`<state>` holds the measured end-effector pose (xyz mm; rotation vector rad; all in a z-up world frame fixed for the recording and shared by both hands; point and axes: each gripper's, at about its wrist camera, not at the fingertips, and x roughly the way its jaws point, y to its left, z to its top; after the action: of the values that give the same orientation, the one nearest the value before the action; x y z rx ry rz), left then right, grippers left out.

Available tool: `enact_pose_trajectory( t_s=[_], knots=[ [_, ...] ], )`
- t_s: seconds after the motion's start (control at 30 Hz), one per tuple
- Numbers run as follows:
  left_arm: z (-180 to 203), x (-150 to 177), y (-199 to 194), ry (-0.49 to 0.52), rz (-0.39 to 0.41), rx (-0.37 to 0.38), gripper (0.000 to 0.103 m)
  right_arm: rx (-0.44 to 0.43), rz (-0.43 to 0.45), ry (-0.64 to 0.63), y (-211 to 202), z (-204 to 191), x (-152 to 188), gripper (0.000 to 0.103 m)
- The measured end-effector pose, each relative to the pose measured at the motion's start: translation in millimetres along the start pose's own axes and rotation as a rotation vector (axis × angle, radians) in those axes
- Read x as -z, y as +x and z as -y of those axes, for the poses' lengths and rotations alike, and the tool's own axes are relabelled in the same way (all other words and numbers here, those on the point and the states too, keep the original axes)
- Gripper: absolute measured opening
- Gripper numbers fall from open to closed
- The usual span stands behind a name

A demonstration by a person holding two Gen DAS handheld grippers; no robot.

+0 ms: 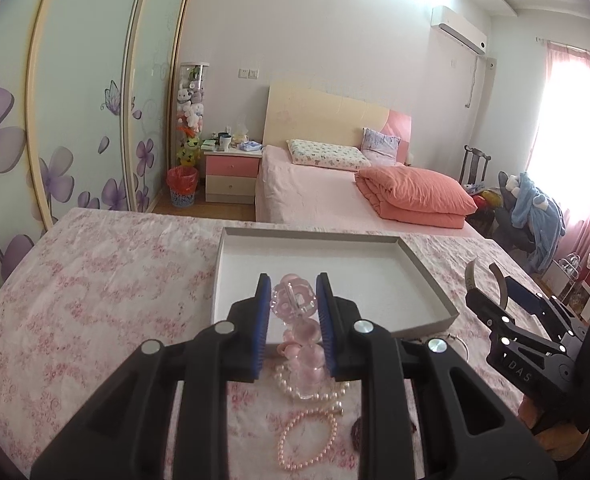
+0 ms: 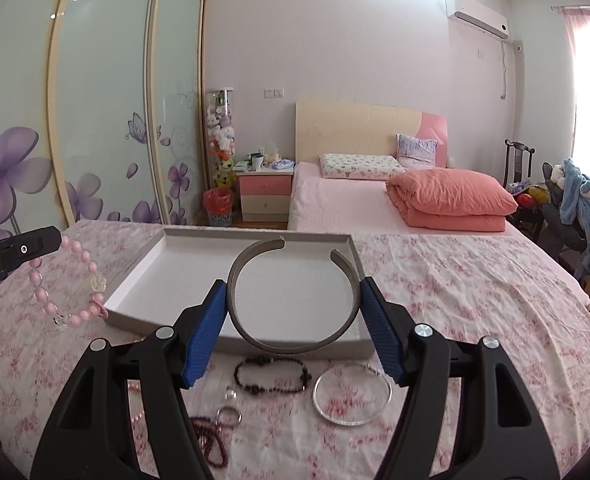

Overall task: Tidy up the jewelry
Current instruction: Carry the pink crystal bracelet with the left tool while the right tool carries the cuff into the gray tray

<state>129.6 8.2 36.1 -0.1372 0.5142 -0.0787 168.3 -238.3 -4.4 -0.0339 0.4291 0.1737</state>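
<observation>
A white shallow box lid (image 1: 423,276) (image 2: 151,268) lies on the floral cloth. My left gripper (image 1: 293,292) is shut on a pink bead bracelet (image 1: 295,300) and holds it above the box's near edge; the bracelet hangs from it in the right wrist view (image 2: 71,288). My right gripper (image 2: 293,292) is shut on a grey open cuff bangle (image 2: 291,342), held upright over the box's near right part. My right gripper also shows at the right in the left wrist view (image 1: 485,280).
On the cloth near me lie a pearl bracelet (image 1: 315,390), a pink bead bracelet (image 1: 307,440), a dark bead bracelet (image 2: 271,374), a clear bangle (image 2: 351,394), small rings (image 2: 229,414) and dark red beads (image 2: 209,440). A bed (image 2: 355,204) stands beyond.
</observation>
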Motion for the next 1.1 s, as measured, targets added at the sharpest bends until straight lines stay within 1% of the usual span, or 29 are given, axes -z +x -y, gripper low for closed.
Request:
enact_pose_trajectory(
  t_s=[0.27,0.4,0.5,0.77,0.93,1.1],
  knots=[
    [3,-20,37,0.012,0.006,-0.027,0.023,0.005,0.026,0.009,35,4,-14,0.067],
    [4,-26,58,0.019,0.009,-0.035,0.023,0.003,0.016,0.021,54,6,-17,0.067],
    [3,-28,75,0.023,-0.001,-0.038,0.023,-0.008,-0.022,0.025,73,4,-20,0.067],
    [1,-33,120,0.021,-0.049,-0.043,0.023,-0.032,-0.165,0.034,124,2,-15,0.067],
    [0,-32,145,0.034,-0.081,-0.042,0.023,-0.034,-0.247,0.034,145,-1,-10,0.067],
    [-5,-29,163,0.017,-0.114,-0.051,0.023,-0.028,-0.310,0.027,160,-7,-4,0.067]
  ],
)
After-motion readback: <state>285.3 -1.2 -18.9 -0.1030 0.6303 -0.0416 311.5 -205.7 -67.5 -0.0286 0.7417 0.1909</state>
